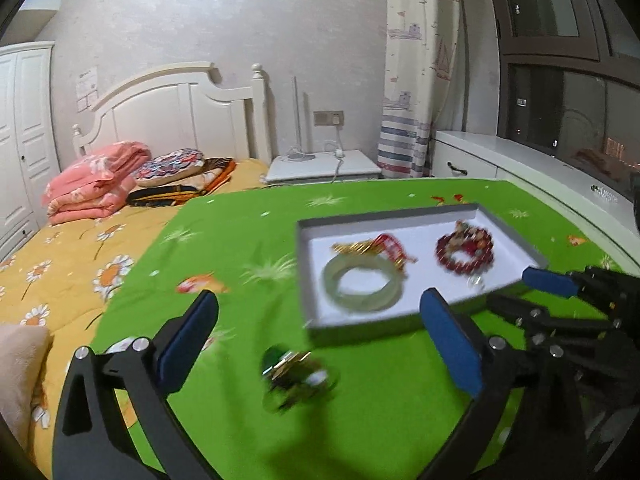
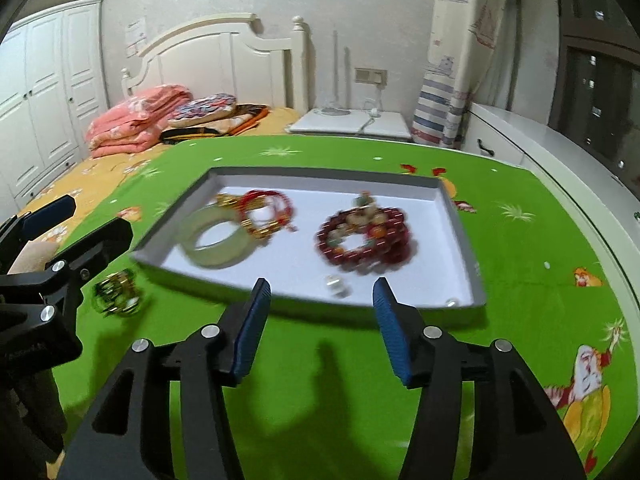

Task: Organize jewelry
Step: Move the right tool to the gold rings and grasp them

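Note:
A shallow grey box with a white floor [image 1: 308, 280] [image 2: 460, 216] lies on the green cloth. In it are a pale green jade bangle [image 1: 362, 284] [image 2: 218, 242], a red-and-gold corded piece [image 1: 380, 250] [image 2: 260, 208], a dark red bead bracelet [image 1: 466, 252] [image 2: 366, 236] and a small clear bead [image 2: 335, 283]. A green-and-gold piece of jewelry [image 1: 294, 376] [image 2: 118, 294] lies on the cloth outside the box, between my left fingers. My left gripper [image 1: 320, 340] is open and empty above it. My right gripper [image 2: 320, 320] is open and empty at the box's near edge.
The green cartoon-print cloth [image 2: 520, 280] covers the end of a bed with a yellow flowered sheet [image 1: 60, 272]. Folded pink quilts [image 1: 92, 184] and pillows lie by the headboard. A white nightstand [image 1: 324, 166] and a window ledge [image 1: 540, 168] stand beyond.

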The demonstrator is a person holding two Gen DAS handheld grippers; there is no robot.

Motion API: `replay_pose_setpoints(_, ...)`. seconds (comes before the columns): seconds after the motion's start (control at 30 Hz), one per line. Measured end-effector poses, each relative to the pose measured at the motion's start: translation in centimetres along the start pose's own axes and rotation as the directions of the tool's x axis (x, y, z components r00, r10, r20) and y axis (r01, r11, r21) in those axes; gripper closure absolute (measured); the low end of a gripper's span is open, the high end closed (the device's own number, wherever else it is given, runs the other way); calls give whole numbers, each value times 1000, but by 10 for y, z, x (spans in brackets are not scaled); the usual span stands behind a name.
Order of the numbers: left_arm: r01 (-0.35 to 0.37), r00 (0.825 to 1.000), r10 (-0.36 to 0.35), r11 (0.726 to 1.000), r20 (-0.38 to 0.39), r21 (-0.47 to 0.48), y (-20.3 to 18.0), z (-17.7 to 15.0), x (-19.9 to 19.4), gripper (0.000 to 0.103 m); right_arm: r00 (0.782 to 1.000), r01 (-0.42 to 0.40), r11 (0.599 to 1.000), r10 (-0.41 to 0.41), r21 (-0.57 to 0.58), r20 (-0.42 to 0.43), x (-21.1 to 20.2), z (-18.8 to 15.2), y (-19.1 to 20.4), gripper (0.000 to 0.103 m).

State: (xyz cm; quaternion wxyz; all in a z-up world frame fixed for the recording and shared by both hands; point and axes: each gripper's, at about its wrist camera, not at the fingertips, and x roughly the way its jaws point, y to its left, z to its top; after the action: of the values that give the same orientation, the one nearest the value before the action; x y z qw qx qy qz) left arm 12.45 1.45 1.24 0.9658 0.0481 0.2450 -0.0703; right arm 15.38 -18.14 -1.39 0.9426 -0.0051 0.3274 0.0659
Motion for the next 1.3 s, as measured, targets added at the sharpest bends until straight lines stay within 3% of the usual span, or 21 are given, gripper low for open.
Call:
replay_pose_setpoints(0.23, -78, 996, 76, 997, -48, -26, 58, -42, -21, 5, 997, -71, 995, 71, -68, -7, -13, -14, 46, 48)
replay_pose_setpoints(0.47, -167, 985, 164, 983, -53, -69, 98, -53, -24, 5, 993, -120, 984, 120, -129, -12, -9, -16, 89, 48)
replay_pose_setpoints(0.8, -123, 990, 112, 981, -84, -152, 115, -53, -17, 5, 975, -220, 964, 211, -151, -69, 18, 4, 141, 49)
replay_pose_setpoints(0.9, -140, 990, 131, 963, -56, -230, 126, -56, -25, 5, 973, -226, 962, 215, -156, -83, 27, 9, 152, 51)
replay_pose_setpoints(1.0, -179, 984, 172, 953, -52, -243, 134, -57, -29, 5, 969, -237, 958, 220, -163, -114, 35, 10, 160, 51)
replay_pose_setpoints(1.17, -147, 989, 136, 953, -57, -267, 141, -57, -29, 5, 970, -227, 949, 199, -220, -143, 45, 6, 176, 53)
replay_pose_setpoints(1.3, -140, 990, 131, 960, -55, -241, 136, -56, -28, 5, 964, -213, 960, 177, -181, -196, 64, 10, 173, 55)
